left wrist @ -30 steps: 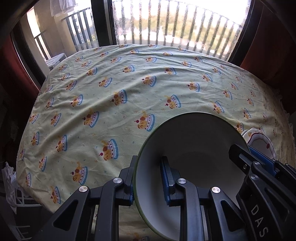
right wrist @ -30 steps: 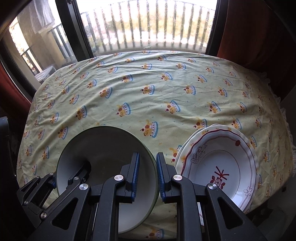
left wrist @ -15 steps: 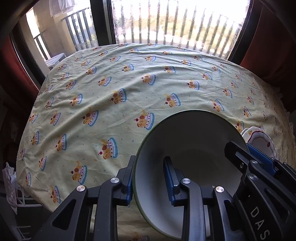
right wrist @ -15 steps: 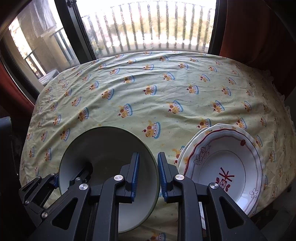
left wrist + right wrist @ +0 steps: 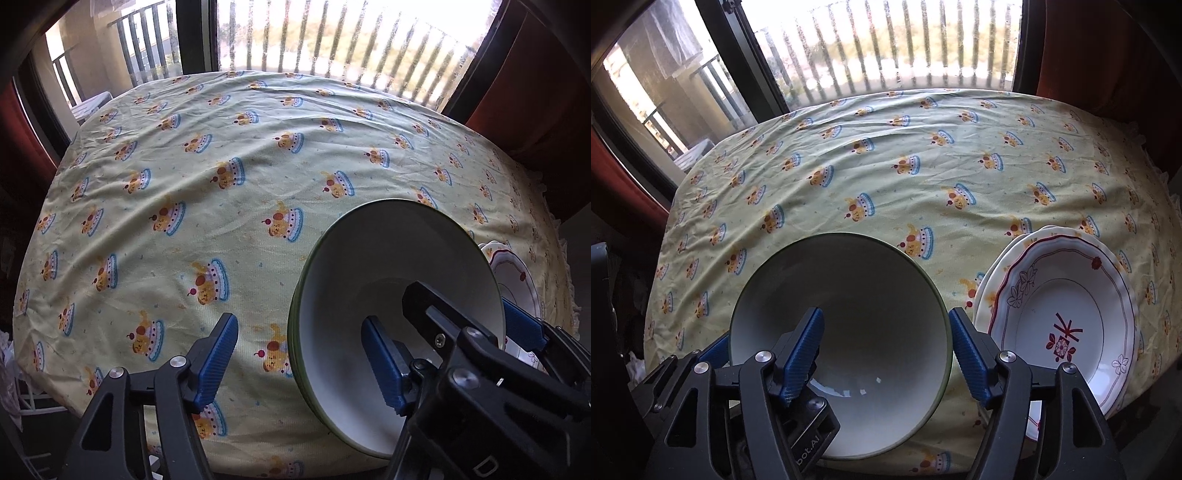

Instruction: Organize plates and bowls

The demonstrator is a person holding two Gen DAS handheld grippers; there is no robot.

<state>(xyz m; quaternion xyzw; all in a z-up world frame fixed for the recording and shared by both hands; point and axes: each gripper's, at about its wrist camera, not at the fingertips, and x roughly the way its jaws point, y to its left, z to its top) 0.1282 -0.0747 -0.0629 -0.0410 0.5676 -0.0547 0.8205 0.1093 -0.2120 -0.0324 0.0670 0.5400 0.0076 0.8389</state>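
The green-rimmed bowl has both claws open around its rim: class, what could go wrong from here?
1. Each claw, left and right, has one finger inside the bowl; pulling away carelessly could catch the rim and tip it.
2. The bowl sits near the table's front edge, so a nudge might push it off.
3. The plates lie close beside it and could get knocked.

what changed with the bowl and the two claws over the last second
Both claws have just been opening and let go of the green-rimmed bowl. The left claw and the right claw each pinched opposite sides of its rim a second ago; now each still straddles the rim, pads clear of it. The bowl stays in about the same spot on the tablecloth, and the stacked plates beside it have not moved.
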